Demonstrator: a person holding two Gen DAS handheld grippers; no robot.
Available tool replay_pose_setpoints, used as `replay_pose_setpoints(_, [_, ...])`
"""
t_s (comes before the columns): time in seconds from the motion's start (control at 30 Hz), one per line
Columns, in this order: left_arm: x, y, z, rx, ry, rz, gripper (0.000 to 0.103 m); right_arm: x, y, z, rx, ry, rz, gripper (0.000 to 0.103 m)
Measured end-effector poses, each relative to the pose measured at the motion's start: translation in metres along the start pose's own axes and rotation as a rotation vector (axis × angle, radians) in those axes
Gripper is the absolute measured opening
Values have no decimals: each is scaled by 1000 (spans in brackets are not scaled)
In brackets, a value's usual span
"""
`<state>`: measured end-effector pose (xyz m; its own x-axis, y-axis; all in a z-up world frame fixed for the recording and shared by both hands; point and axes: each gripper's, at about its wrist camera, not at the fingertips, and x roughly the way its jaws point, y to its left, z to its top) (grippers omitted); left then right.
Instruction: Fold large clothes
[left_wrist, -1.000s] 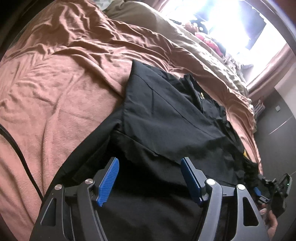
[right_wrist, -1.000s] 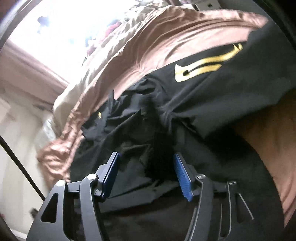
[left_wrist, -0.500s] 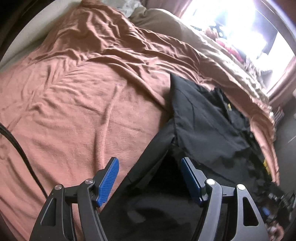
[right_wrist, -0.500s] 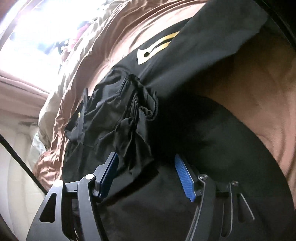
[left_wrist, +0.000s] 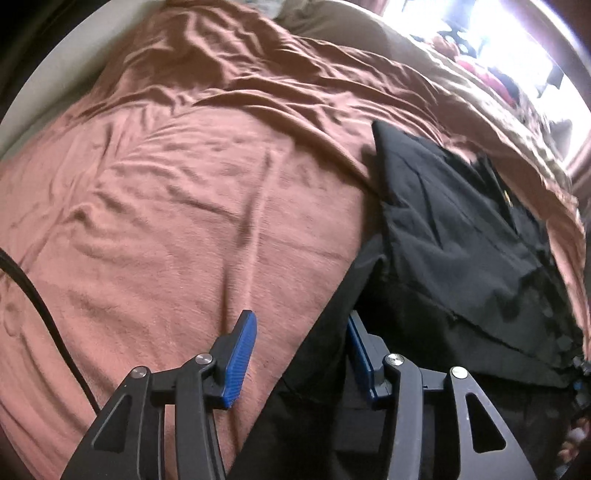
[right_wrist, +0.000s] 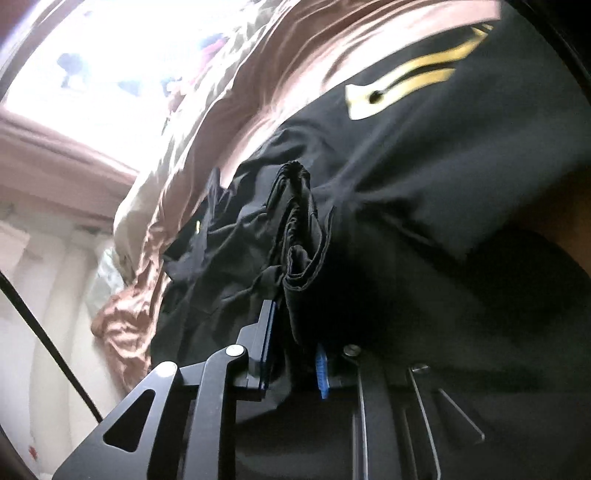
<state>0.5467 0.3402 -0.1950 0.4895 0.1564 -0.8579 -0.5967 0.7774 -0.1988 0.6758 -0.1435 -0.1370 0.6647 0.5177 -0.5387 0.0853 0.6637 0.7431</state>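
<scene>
A large black garment (left_wrist: 461, 240) lies partly folded on the bed, and a gold print (right_wrist: 406, 85) shows on it in the right wrist view. My left gripper (left_wrist: 299, 350) points down at the garment's left edge with its jaws closing. A strip of black cloth lies between them against the right pad, while the left pad hangs over bare sheet. My right gripper (right_wrist: 295, 354) has its jaws closing on a bunched, gathered fold of the black garment (right_wrist: 299, 236), which fills the narrow gap between the blue pads.
A wrinkled brown bedsheet (left_wrist: 184, 203) covers the bed, with a beige duvet (left_wrist: 369, 40) along its far side under a bright window (left_wrist: 498, 37). A black cable (left_wrist: 44, 314) crosses the left of the sheet. Part of a hand (left_wrist: 576, 443) shows at the right edge.
The left gripper slid left from over the garment to its edge and its jaws narrowed. The right gripper sank onto the bunched fold and its jaws drew in around it.
</scene>
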Motion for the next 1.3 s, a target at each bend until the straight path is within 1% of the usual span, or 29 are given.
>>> replay_pose_setpoints(0.07, [-3,-1,0,-7,-10,-4,51,8,-1,1,3,5,-56,16])
replay_pose_setpoints(0.13, [-7,-6,1,6,-25,1,51,7,-6,1,31,15,-45,17])
replay_pose_setpoints(0.2, [-14,-8,2,7,-44,-4,51,-2,-12,2,61,22,-32,24])
replay_pose_setpoints(0.23, [-19,-9,2,2,-59,-7,51,-5,-10,4,68,10,-25,31])
replay_pose_setpoints(0.27, [-24,-11,3,0,-73,-14,51,-18,-9,4,71,-18,-13,39])
replay_pose_setpoints(0.33, [-36,-13,4,0,-110,-44,51,-36,-11,3,74,-63,-2,49])
replay_pose_setpoints(0.37, [-41,-16,4,2,-121,-59,51,-46,-12,0,73,-93,-1,49])
replay_pose_setpoints(0.4, [-45,-19,4,4,-128,-84,51,-56,-14,-3,70,-124,-8,49])
replay_pose_setpoints(0.47, [-48,-25,3,4,-124,-128,51,-60,-15,-7,72,-158,-36,49])
replay_pose_setpoints(0.5, [-49,-30,2,8,-116,-151,51,-56,-14,-9,74,-148,-45,49])
replay_pose_setpoints(0.57, [-49,-39,1,27,-113,-159,51,-42,-11,-14,67,-102,-36,49])
replay_pose_setpoints(0.6, [-49,-46,0,51,-111,-161,51,-36,-9,-16,54,-86,-36,46])
replay_pose_setpoints(0.63, [-48,-50,-1,65,-108,-163,51,-33,-7,-16,39,-76,-43,36])
replay_pose_setpoints(0.7, [-47,-57,-3,91,-101,-172,51,-23,-5,-15,8,-65,-77,30])
replay_pose_setpoints(0.77, [-43,-63,-4,107,-88,-172,51,-11,-4,-8,-8,-72,-113,20])
replay_pose_setpoints(0.83, [-41,-67,-7,110,-81,-179,51,-4,-9,1,3,-53,-140,19])
replay_pose_setpoints(0.87, [-40,-68,-8,113,-79,-181,51,-2,-14,1,17,-46,-126,19])
replay_pose_setpoints(0.93, [-41,-71,-9,120,-80,-180,51,2,-11,2,32,-39,-115,19])
replay_pose_setpoints(1.0, [-43,-73,-12,121,-83,-183,51,-10,-8,5,37,-49,-113,20])
replay_pose_setpoints(1.1, [-48,-80,-15,132,-96,-194,51,-43,-13,4,42,-77,-83,21])
replay_pose_setpoints(1.13, [-50,-82,-16,136,-99,-198,51,-52,-15,3,44,-87,-86,27])
replay_pose_setpoints(1.17, [-51,-84,-16,139,-102,-202,51,-64,-17,2,46,-112,-88,42])
replay_pose_setpoints(1.2, [-53,-86,-18,143,-105,-209,51,-79,-20,0,48,-151,-92,54])
replay_pose_setpoints(1.23, [-54,-89,-18,145,-106,-213,51,-93,-24,-2,53,-189,-102,73])
replay_pose_setpoints(1.27, [-55,-90,-19,144,-106,-216,51,-105,-28,-6,60,-228,-114,77])
replay_pose_setpoints(1.3, [-56,-92,-20,141,-105,-221,51,-113,-32,-9,69,-254,-123,77])
